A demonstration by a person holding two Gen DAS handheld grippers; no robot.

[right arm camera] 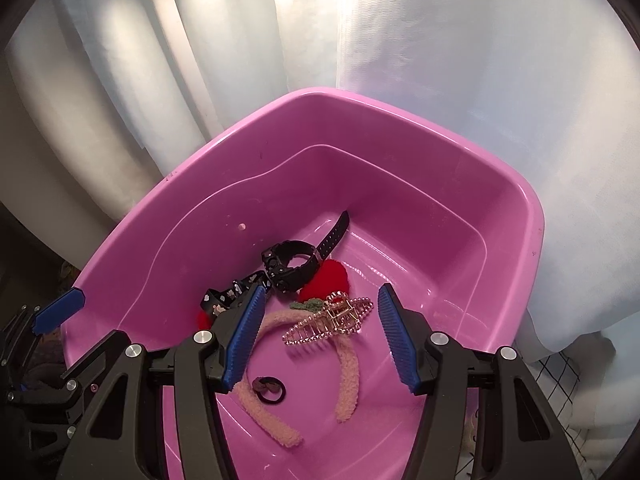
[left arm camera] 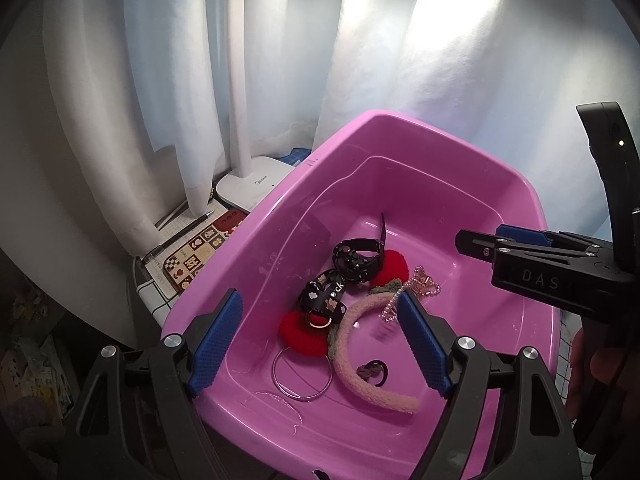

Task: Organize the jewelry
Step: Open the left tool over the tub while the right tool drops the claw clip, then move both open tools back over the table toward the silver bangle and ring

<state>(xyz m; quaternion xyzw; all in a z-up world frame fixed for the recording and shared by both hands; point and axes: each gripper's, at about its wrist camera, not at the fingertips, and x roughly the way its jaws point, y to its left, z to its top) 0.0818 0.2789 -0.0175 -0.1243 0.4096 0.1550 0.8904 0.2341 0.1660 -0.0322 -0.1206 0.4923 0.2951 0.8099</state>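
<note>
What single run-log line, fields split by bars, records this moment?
left gripper: open, empty | right gripper: open, above hair claw clip | pink tub: holds black watch, fuzzy headband, silver bangle

A table with a white, black-gridded cloth carries a pink tub. Just beside the tub, on its left in the left wrist view, lie a patterned mat, a pen and a white lamp base. The cloth shows again at the tub's right.
</note>
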